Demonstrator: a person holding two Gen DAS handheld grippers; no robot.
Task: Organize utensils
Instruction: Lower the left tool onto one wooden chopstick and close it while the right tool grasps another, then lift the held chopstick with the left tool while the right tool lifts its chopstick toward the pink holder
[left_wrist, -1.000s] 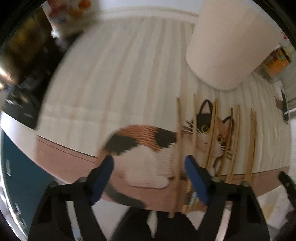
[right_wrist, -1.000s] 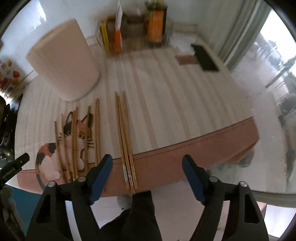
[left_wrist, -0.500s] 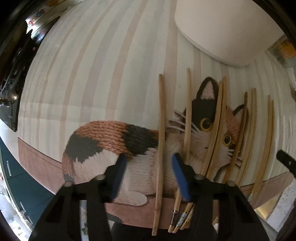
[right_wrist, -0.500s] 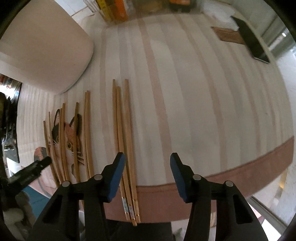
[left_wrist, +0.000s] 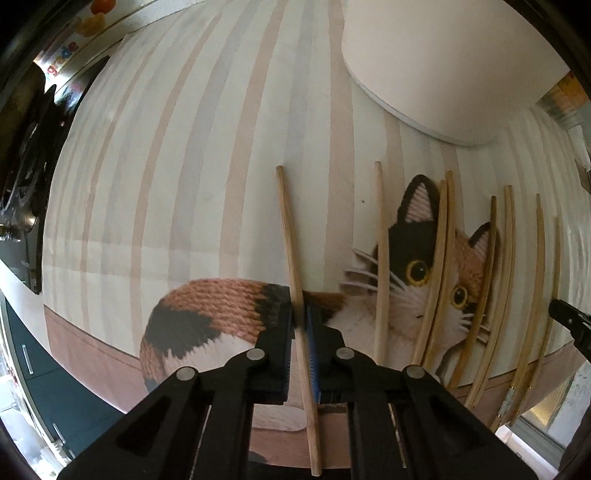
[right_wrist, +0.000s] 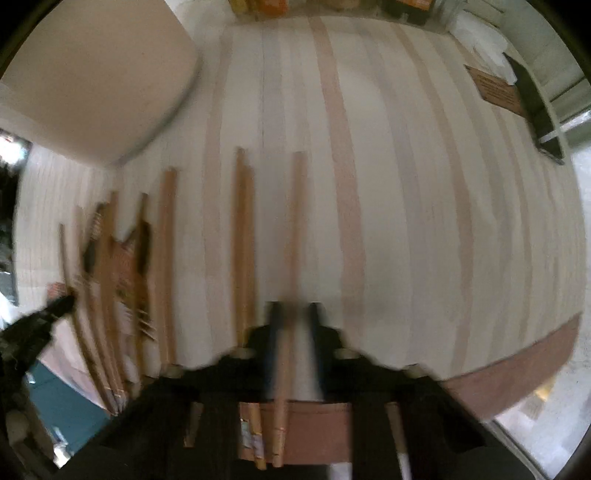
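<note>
Several wooden chopsticks lie in a row on a striped tablecloth with a cat picture (left_wrist: 236, 306). My left gripper (left_wrist: 300, 321) is shut on the leftmost chopstick (left_wrist: 291, 251), which runs between its jaws. Other chopsticks (left_wrist: 382, 258) lie to its right over the cat's face. In the blurred right wrist view, my right gripper (right_wrist: 293, 314) has its jaws close around a single chopstick (right_wrist: 295, 229); a pair of chopsticks (right_wrist: 243, 243) lies just to its left. Whether the right jaws touch the chopstick is unclear.
A large cream cylindrical container (left_wrist: 443, 62) stands on the cloth behind the chopsticks, also in the right wrist view (right_wrist: 99, 77). The cloth's brown border (right_wrist: 517, 369) marks the near table edge. Boxes and a dark tray (right_wrist: 532, 107) sit at the far side.
Both grippers moved down and forward onto the chopsticks and closed their jaws. The left one took hold of the leftmost chopstick. The right one narrowed around one chopstick, now apart from its pair.
</note>
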